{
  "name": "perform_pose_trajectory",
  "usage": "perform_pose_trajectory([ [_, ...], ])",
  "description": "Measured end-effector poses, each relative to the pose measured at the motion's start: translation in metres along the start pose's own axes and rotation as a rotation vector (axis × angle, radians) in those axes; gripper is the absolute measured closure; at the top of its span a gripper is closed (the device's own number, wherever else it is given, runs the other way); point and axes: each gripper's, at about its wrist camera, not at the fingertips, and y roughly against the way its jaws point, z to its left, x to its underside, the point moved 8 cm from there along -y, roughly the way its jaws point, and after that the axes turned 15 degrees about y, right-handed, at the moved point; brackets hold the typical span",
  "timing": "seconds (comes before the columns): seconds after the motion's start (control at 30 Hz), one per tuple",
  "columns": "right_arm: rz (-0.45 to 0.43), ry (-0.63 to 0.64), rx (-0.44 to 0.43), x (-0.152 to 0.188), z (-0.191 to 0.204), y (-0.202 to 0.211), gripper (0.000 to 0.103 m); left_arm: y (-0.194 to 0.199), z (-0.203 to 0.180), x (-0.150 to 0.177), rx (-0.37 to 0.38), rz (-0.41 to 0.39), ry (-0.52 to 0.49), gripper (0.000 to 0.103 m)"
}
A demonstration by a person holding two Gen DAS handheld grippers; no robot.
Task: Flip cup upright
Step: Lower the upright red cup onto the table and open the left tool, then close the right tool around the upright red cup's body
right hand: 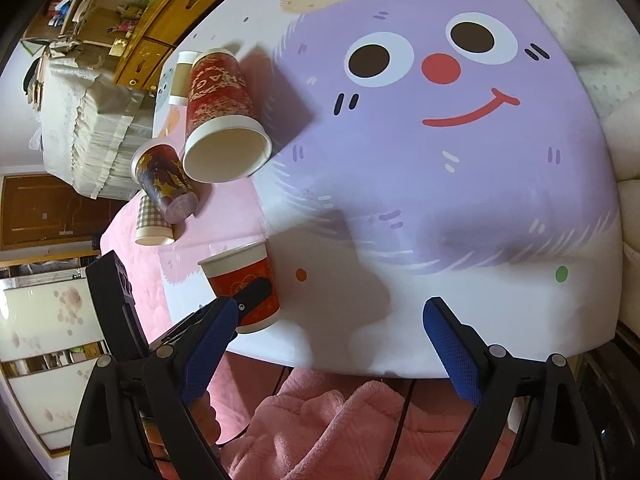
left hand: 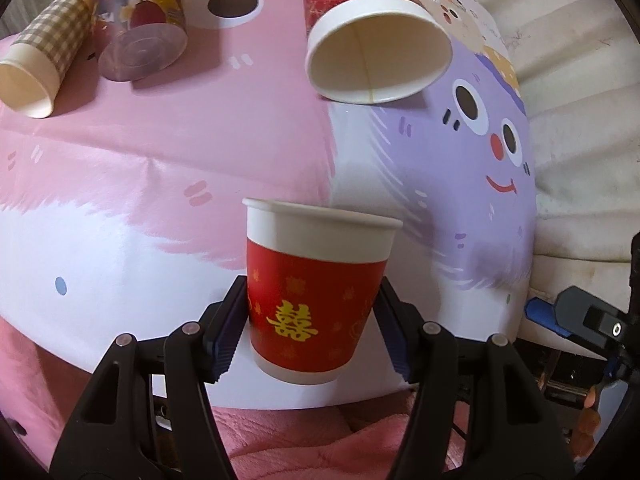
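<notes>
standing between left tool [left hand: 312, 320] fingers: red cup [left hand: 316, 292]

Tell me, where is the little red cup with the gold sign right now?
The little red cup stands upright near the table's front edge, between the left tongs; the big red cup lies beyond it.

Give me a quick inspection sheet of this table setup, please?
Surface: cartoon tablecloth, pink and purple.
Job's things: small red cup upright between the left gripper's fingers.
Clutter: large red cup, checked cup and dark patterned cup lying on their sides.
Grippers: left shut on small red cup; right gripper open, empty.
Cables: dark cable below the table edge.
Surroundings: wooden cabinet, pink fleece.
</notes>
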Motion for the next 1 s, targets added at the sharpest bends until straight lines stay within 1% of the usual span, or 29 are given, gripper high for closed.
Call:
perform_pose_trajectory([
  [0.03,-0.005,-0.004,0.004,-0.001,0.000,-0.001,0.008,0.002,0.000,0.001,0.008,0.006,-0.013,0.043],
  [0.07,-0.006,-0.005,0.004,-0.002,0.001,-0.001,0.008,0.003,-0.002,0.002,0.002,0.009,-0.029,0.037],
  [0.1,-0.008,-0.008,0.005,-0.003,0.001,-0.002,0.008,0.004,-0.002,0.003,-0.014,0.007,-0.042,0.029],
  [0.17,-0.013,-0.016,0.003,-0.007,0.003,-0.003,0.008,0.008,-0.004,0.005,-0.026,0.006,-0.065,0.024],
  [0.33,-0.030,-0.041,0.001,-0.012,0.012,-0.003,0.008,0.021,-0.009,0.015,-0.024,0.066,-0.145,0.024],
  [0.43,-0.018,-0.042,0.007,-0.012,0.022,-0.007,0.008,0.036,-0.008,0.017,-0.030,0.073,-0.194,0.023],
  [0.57,-0.001,-0.036,0.015,-0.009,0.040,-0.016,0.007,0.057,-0.001,0.015,-0.053,0.048,-0.224,0.023],
  [0.77,-0.004,0.003,0.024,-0.005,0.068,-0.024,0.007,0.091,0.022,0.006,-0.043,-0.008,-0.201,0.023],
  [0.9,-0.002,0.019,0.032,-0.001,0.086,-0.032,0.007,0.114,0.046,0.000,-0.039,-0.042,-0.181,0.023],
  [1.0,-0.003,0.024,0.040,0.002,0.098,-0.039,0.007,0.125,0.063,-0.005,-0.053,-0.071,-0.167,0.023],
])
